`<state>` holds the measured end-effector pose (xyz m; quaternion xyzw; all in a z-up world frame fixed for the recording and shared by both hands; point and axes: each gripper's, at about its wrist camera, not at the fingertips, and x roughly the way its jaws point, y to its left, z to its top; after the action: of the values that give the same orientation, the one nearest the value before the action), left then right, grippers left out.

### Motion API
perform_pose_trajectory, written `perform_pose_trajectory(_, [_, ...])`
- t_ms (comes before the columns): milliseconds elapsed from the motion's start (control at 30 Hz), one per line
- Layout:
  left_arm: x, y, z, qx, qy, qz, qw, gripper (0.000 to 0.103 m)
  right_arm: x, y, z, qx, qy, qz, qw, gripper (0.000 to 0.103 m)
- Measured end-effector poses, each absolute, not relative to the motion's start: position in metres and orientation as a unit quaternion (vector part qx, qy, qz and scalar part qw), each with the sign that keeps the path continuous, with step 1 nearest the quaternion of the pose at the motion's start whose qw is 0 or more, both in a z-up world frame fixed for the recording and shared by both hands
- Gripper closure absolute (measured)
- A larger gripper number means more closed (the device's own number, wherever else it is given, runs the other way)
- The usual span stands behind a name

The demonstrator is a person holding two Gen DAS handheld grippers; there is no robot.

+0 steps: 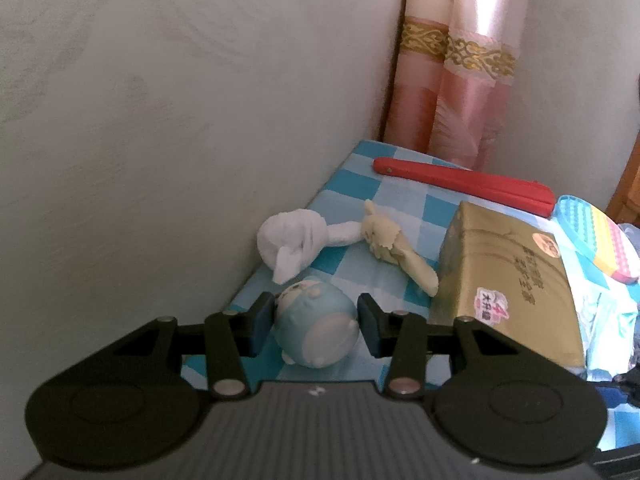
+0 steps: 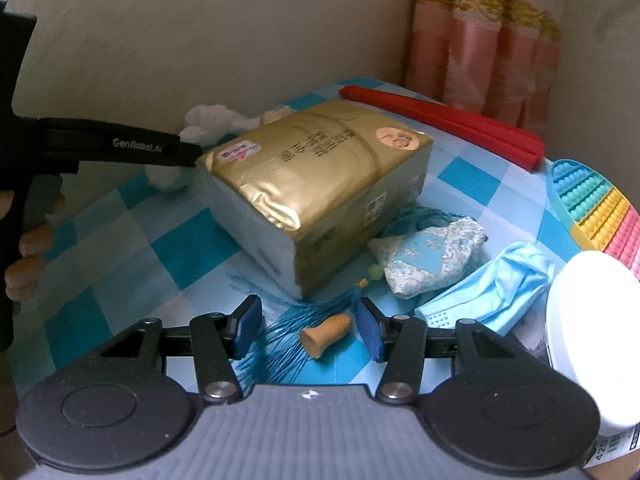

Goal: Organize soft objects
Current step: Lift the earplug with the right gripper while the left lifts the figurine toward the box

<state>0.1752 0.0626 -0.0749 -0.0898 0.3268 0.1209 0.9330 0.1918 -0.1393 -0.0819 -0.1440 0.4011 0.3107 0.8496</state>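
Note:
In the left wrist view my left gripper [image 1: 316, 330] is open, with a pale blue plush toy [image 1: 318, 326] lying between its pads on the checked cloth [image 1: 400, 200]. A white rolled cloth [image 1: 294, 240] and a cream cloth [image 1: 394, 246] lie just beyond it by the wall. In the right wrist view my right gripper [image 2: 310, 334] is open and low over an orange earplug [image 2: 326, 334] and a blue tassel [image 2: 280, 348]. A gold tissue pack [image 2: 320, 184], a patterned blue pouch [image 2: 432, 258] and a blue face mask [image 2: 488, 288] lie ahead. The left gripper [image 2: 120, 146] shows at the left.
A red folded fan [image 2: 444, 126] lies at the back by a pink curtain [image 2: 480, 48]. A rainbow pop-it pad [image 2: 596, 212] and a white tub [image 2: 592, 332] stand at the right. The grey wall [image 1: 160, 120] borders the table's left side.

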Motion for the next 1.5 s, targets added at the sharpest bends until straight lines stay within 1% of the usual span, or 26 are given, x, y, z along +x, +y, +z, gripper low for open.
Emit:
perform_pose_trajectory(267, [0.164,0.064,-0.075,-0.085,0.334,0.113,0.932,0.058,0.167,-0.145,-0.077,-0.154,0.421,0.331,0.830,0.046])
perform_pose_trajectory(367, [0.161,0.064,-0.076,-0.082,0.336,0.113,0.931,0.058,0.167,-0.146,-0.077,-0.154,0.417,0.316,0.838,0.046])
perform_pose_trajectory(633, [0.159,0.063,-0.077,-0.079,0.334,0.115,0.932,0.058,0.169,-0.146,-0.074,-0.102,0.429,0.273,0.855,0.046])
perform_pose_trajectory(733, [0.160,0.062,-0.077,-0.077,0.334,0.115,0.932,0.058,0.168,-0.146,-0.076,-0.083,0.433,0.256,0.860,0.049])
perform_pose_trajectory(767, [0.160,0.062,-0.077,-0.076,0.334,0.115,0.932,0.058,0.168,-0.146,-0.076,-0.076,0.436,0.250,0.861,0.052])
perform_pose_trajectory(833, [0.160,0.062,-0.077,-0.076,0.334,0.115,0.933,0.058,0.168,-0.145,-0.078,-0.064,0.435,0.244,0.864,0.055])
perform_pose_trajectory(933, [0.160,0.063,-0.077,-0.075,0.335,0.114,0.932,0.058,0.169,-0.146,-0.078,-0.051,0.435,0.233,0.868,0.061])
perform_pose_trajectory(1000, [0.160,0.063,-0.077,-0.076,0.335,0.113,0.932,0.058,0.170,-0.147,-0.078,-0.048,0.435,0.224,0.871,0.072])
perform_pose_trajectory(1233, [0.157,0.062,-0.075,-0.070,0.337,0.110,0.932,0.059,0.165,-0.148,-0.075,-0.053,0.434,0.215,0.873,0.073])
perform_pose_trajectory(1500, [0.142,0.056,-0.066,-0.061,0.340,0.096,0.934,0.059,0.143,-0.157,-0.057,-0.062,0.422,0.206,0.881,0.073])
